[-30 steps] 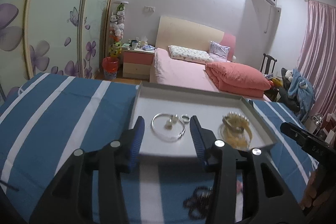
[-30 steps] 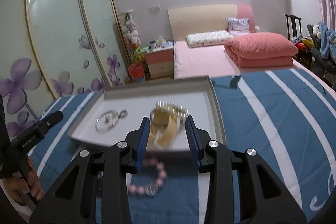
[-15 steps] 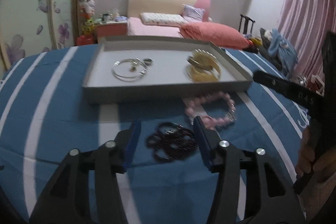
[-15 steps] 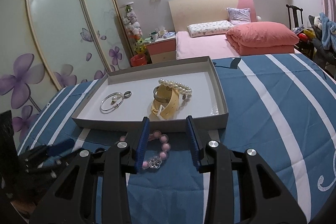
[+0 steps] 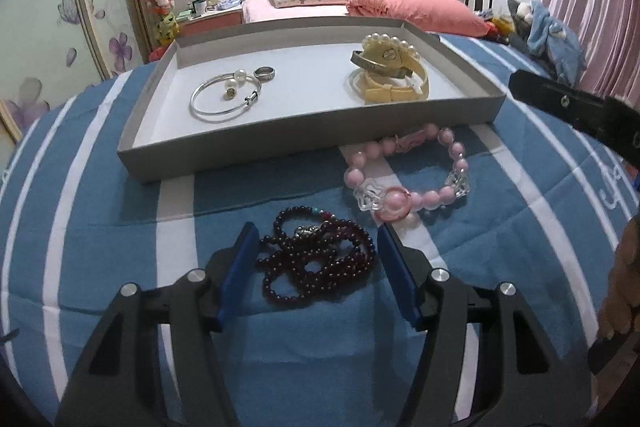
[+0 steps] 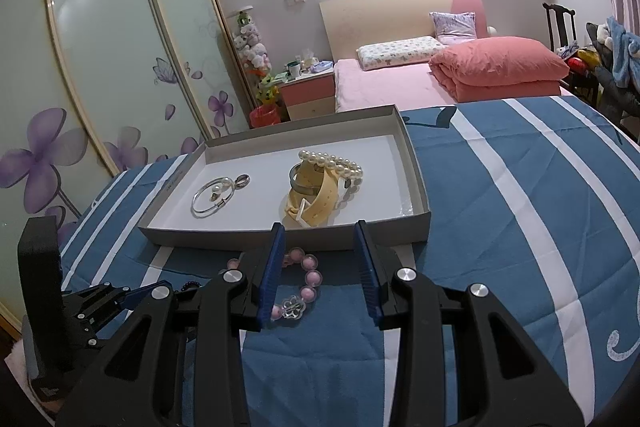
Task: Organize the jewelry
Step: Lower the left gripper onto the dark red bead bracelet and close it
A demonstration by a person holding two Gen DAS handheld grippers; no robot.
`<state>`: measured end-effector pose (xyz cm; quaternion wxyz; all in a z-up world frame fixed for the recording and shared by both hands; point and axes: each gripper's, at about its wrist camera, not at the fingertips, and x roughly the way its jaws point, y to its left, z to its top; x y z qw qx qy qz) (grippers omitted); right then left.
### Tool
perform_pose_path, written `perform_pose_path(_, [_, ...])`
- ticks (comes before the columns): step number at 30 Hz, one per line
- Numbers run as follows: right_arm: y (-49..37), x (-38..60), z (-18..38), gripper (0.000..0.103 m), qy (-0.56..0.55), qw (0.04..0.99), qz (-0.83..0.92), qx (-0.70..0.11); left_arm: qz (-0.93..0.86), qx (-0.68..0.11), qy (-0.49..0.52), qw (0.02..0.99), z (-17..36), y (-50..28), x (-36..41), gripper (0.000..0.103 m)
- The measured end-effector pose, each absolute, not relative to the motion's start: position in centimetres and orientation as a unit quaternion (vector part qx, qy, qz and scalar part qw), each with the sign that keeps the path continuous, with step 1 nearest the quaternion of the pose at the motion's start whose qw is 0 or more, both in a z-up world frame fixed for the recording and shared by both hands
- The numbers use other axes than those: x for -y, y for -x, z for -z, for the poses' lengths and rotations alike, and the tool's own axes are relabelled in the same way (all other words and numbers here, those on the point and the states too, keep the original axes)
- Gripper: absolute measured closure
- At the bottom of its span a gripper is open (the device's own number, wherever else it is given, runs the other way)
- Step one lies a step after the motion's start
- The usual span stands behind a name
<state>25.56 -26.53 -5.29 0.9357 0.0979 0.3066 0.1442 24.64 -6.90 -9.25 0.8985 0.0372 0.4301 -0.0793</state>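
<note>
While splayed apart, left tongs (image 5: 318, 263) straddling dark round-bead necklace (image 5: 318, 263); right tongs (image 6: 320, 267) apart over glossy pink bead bracelet (image 6: 298, 285).

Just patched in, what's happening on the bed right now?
Someone is sorting jewelry into a grey tray on the striped bedspread. The tray already holds a silver bangle, a ring, a yellow watch and pearls. The left tool is open, straddling the dark bead string but not gripping it. The right tool is open above the pink bracelet, which lies outside the tray.
</note>
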Motion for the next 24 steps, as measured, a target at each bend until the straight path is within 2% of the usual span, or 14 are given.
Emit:
perform_pose_path(4, [-25.6, 26.5, 5.3, 0.066, -0.098, 0.935, -0.145, -0.307, 0.078, -0.428, -0.042, 0.900, 9.1, -24.8, 7.0, 0.067])
perform_pose_path(13, [-25.6, 26.3, 5.5, 0.066, -0.098, 0.934, -0.147, -0.312, 0.072, -0.424, -0.031, 0.902, 8.9, -25.2, 6.2, 0.098])
perform_pose_path(24, [-25.7, 25.9, 5.8, 0.066, -0.094, 0.932, -0.148, -0.318, 0.039, -0.410, -0.001, 0.911, 8.5, -26.6, 3.5, 0.098])
